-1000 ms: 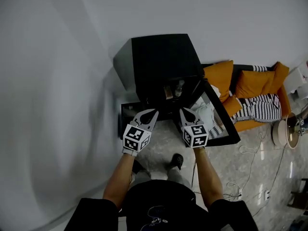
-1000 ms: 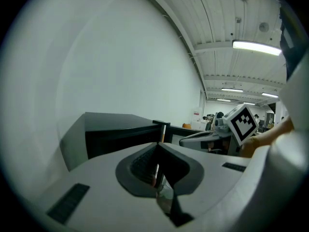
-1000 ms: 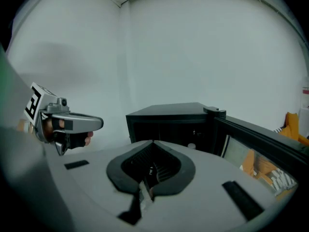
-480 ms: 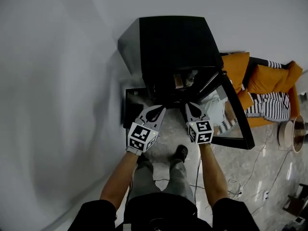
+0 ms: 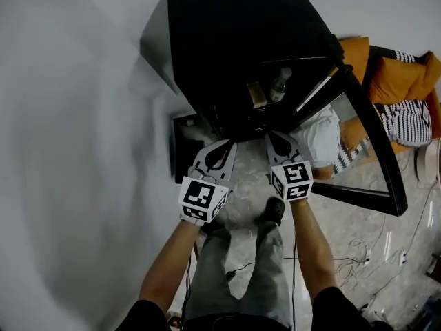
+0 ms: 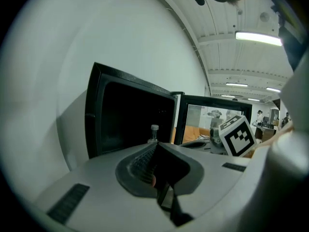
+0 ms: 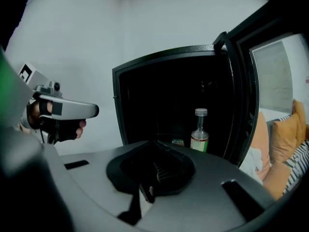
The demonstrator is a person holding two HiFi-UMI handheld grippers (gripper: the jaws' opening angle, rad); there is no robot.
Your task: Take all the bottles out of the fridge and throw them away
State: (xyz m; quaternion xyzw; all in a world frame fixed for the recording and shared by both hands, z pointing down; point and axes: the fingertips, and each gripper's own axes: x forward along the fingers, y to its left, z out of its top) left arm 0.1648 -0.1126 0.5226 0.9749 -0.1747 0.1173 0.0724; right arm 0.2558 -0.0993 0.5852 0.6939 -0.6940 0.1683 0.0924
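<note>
Approach step, no grasp yet: facing the open fridge (image 5: 234, 40), with one bottle (image 7: 199, 132) upright inside, at the right side near the door (image 5: 365, 143). Left gripper (image 5: 219, 149) with jaws clenched on nothing; right gripper (image 5: 278, 143) likewise clenched and empty, both just before the opening, apart from the bottle. Next, probably: spread the right jaws, reach in level, close around the bottle body, lift out clear of the door. Perhaps more bottles deeper in the dark; impossible to tell.
</note>
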